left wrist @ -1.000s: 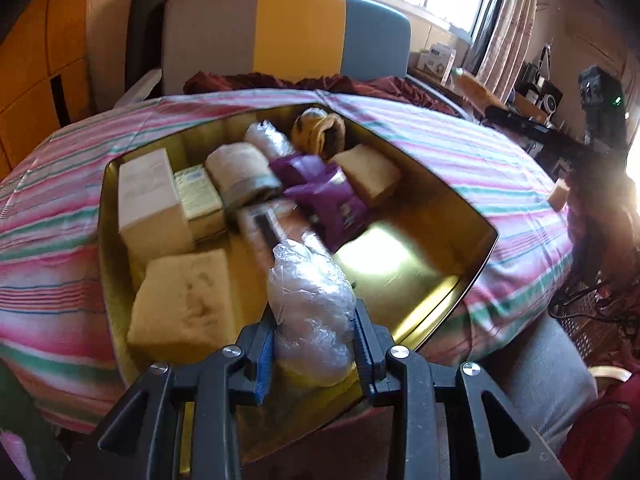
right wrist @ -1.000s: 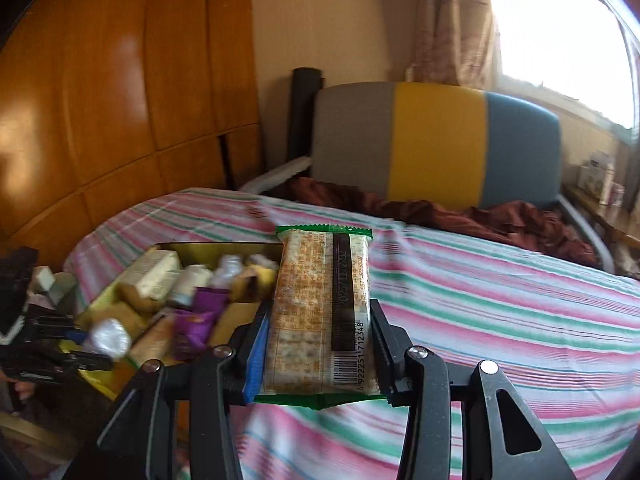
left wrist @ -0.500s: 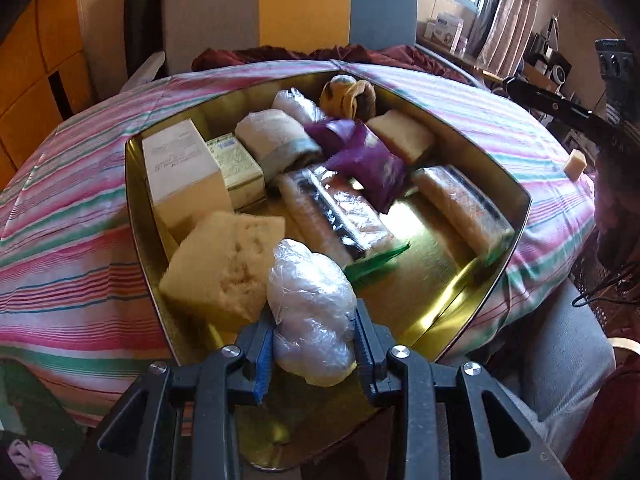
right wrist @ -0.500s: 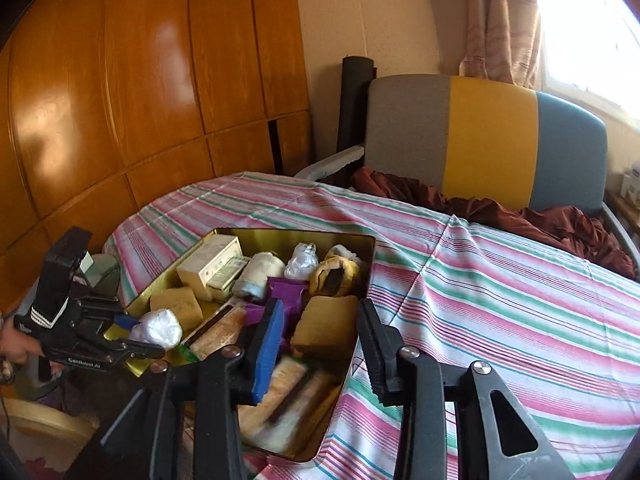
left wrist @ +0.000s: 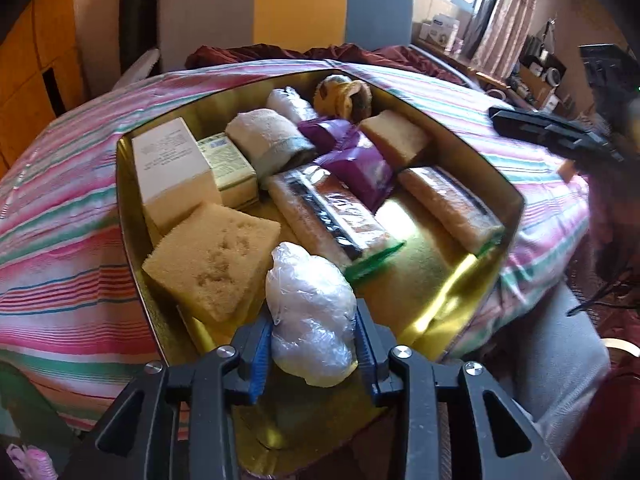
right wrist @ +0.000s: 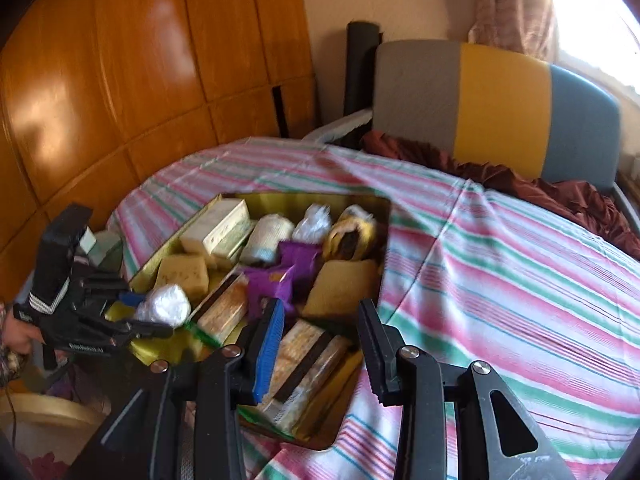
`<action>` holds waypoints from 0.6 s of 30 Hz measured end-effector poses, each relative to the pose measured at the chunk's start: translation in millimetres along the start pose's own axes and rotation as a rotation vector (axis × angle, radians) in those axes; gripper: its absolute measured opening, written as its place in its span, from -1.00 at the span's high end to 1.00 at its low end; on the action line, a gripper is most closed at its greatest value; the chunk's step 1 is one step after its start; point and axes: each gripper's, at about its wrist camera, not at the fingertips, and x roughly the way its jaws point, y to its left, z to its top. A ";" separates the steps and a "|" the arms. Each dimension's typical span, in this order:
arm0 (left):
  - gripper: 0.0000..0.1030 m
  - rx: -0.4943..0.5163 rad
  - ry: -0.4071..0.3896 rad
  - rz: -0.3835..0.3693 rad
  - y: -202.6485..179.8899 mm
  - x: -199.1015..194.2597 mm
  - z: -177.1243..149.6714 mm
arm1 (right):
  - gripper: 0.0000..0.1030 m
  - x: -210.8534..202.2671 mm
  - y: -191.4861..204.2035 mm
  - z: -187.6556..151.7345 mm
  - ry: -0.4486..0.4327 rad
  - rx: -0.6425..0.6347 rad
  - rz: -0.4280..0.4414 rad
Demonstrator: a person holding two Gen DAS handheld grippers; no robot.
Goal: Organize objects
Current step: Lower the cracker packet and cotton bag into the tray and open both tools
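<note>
A gold tin (left wrist: 128, 216) lies on the striped bed and holds several items: yellow sponges (left wrist: 212, 256), boxes, a towel roll, purple packets and cracker packs (left wrist: 328, 212). My left gripper (left wrist: 314, 334) is shut on a clear plastic bag bundle (left wrist: 310, 312) over the tin's near edge; it also shows in the right wrist view (right wrist: 162, 308). My right gripper (right wrist: 320, 328) is open and empty above a cracker pack (right wrist: 308, 364) that lies in the tin (right wrist: 384, 216).
The striped bedspread (right wrist: 500, 280) spreads to the right of the tin. A grey, yellow and blue headboard (right wrist: 496, 104) and a dark red cloth (right wrist: 540, 184) lie beyond. Wooden panels (right wrist: 120, 80) stand on the left. A cluttered desk (left wrist: 536, 76) stands far right.
My right gripper opened and let the cracker pack go into the tin, then drew back a little. My left gripper kept hold of the plastic bundle and moved closer over the tin.
</note>
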 end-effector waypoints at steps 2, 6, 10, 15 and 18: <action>0.25 -0.001 0.001 -0.028 1.0 -3.8 -0.9 | 0.25 10.0 7.0 0.2 0.053 -0.019 0.003; 0.11 -0.041 -0.012 0.016 5.1 -9.9 -1.6 | 0.25 35.1 17.4 0.8 0.213 -0.057 -0.010; 0.00 -0.157 -0.054 -0.034 17.2 -16.5 -1.3 | 0.25 60.3 22.1 2.1 0.383 -0.062 -0.011; 0.00 -0.265 -0.233 -0.011 23.3 -44.9 0.2 | 0.19 77.9 25.6 4.9 0.483 -0.071 -0.026; 0.00 -0.352 -0.317 0.015 25.7 -58.9 3.3 | 0.18 84.4 30.0 7.3 0.491 -0.056 -0.022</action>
